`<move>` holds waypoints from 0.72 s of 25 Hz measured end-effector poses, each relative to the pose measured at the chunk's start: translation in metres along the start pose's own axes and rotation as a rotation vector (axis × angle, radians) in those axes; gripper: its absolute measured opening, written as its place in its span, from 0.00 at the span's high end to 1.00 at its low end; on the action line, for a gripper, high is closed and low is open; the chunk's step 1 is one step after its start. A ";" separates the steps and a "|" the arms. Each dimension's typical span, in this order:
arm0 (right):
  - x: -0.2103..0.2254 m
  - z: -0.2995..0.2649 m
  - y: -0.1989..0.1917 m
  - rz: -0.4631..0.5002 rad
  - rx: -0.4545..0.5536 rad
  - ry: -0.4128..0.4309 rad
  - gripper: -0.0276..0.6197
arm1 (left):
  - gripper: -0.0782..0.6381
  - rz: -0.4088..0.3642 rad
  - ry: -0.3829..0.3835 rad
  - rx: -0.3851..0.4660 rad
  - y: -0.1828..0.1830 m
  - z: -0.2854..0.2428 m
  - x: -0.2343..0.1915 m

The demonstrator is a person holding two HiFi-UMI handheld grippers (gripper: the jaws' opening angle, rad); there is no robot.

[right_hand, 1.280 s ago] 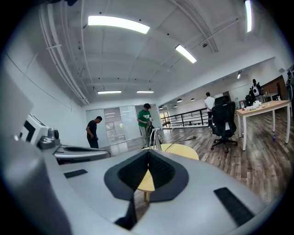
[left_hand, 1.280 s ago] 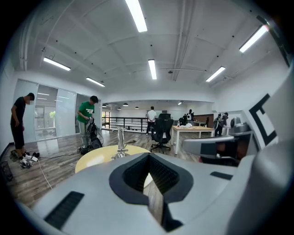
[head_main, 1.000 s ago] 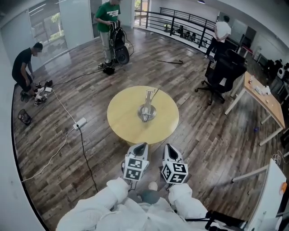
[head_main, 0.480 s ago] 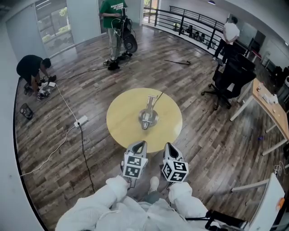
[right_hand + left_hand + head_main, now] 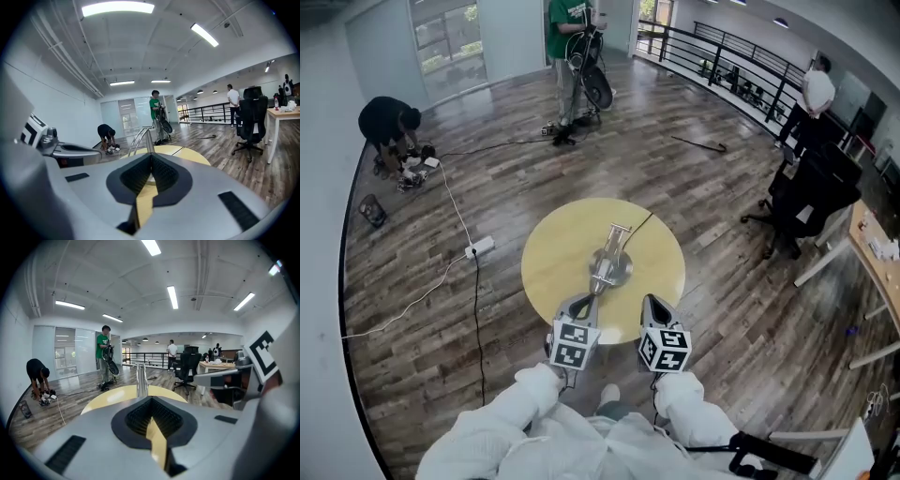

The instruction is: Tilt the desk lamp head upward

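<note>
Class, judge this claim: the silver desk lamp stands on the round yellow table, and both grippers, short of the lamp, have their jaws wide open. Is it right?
No. The jaws of the left gripper and the right gripper are shut and empty, as the two gripper views show. The silver desk lamp does stand on the round yellow table, with both grippers short of it.

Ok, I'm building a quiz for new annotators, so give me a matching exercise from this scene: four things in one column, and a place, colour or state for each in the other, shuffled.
Column one:
1. desk lamp
2. office chair
3. power strip
4. left gripper

Column two:
A. jaws shut, nothing held
B. white, lying left of the table
C. silver, standing mid-table
D. black, at the right of the head view

Pairs: 1-C, 2-D, 3-B, 4-A.
</note>
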State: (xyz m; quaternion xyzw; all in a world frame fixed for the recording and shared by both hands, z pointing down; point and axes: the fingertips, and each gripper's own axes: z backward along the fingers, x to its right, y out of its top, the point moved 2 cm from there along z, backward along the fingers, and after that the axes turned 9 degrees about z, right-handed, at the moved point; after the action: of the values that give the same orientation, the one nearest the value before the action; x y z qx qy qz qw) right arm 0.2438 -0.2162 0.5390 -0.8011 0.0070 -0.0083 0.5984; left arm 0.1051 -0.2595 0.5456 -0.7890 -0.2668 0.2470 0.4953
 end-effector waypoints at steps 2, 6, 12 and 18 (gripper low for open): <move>0.008 -0.014 -0.001 0.009 -0.008 0.034 0.94 | 0.89 0.008 0.030 0.007 0.004 -0.009 -0.006; 0.022 -0.038 -0.005 -0.008 -0.023 0.059 0.94 | 0.89 0.046 0.080 -0.005 0.001 -0.022 -0.016; 0.031 -0.068 -0.017 -0.025 -0.044 0.114 0.94 | 0.89 0.065 0.098 -0.040 -0.014 -0.040 -0.022; 0.025 -0.108 -0.017 0.072 -0.046 0.289 0.93 | 0.89 0.072 0.088 -0.040 -0.035 -0.043 -0.025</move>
State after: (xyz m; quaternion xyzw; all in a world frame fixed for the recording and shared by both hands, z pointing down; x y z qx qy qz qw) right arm 0.2668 -0.3149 0.5861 -0.8043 0.1222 -0.1020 0.5725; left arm 0.1085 -0.2916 0.5974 -0.8179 -0.2209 0.2243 0.4816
